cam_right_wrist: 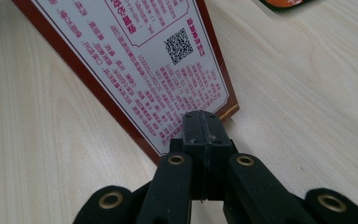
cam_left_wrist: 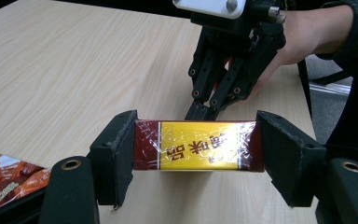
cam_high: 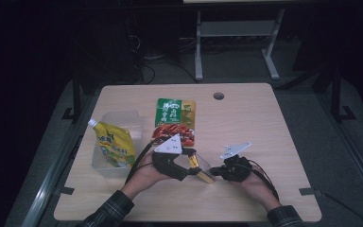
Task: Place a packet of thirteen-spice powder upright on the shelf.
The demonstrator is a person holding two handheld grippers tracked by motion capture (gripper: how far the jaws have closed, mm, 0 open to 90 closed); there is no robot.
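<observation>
High view first: the left gripper (cam_high: 196, 165) sits a bit below the table (cam_high: 264, 123) centre, at about 7 o'clock from it, clamped on a small yellow and dark-red box (cam_high: 203, 173). The right gripper (cam_high: 219, 171) comes in from the 3 o'clock side of that box, tips right at its end. At 12 o'clock from the left gripper lies a green and red snack bag (cam_high: 175, 119). Over at 9 o'clock there's a clear plastic bin (cam_high: 118, 120) with a yellow spouted pouch (cam_high: 115, 143) leaning in it.

Left gripper view: the box (cam_left_wrist: 198, 151) is squeezed across its width between both pads, jaws fairly wide because the box fills the gap, and it's wrapped in shiny film. At 12 o'clock behind it the right gripper (cam_left_wrist: 200, 112) points down at the box's far edge, jaws together.

Right gripper view: jaws pressed tight together, tips at the bottom edge of the box's printed white back panel (cam_right_wrist: 158, 70). Can't tell if they're pinching the wrapping or just touching it.
</observation>
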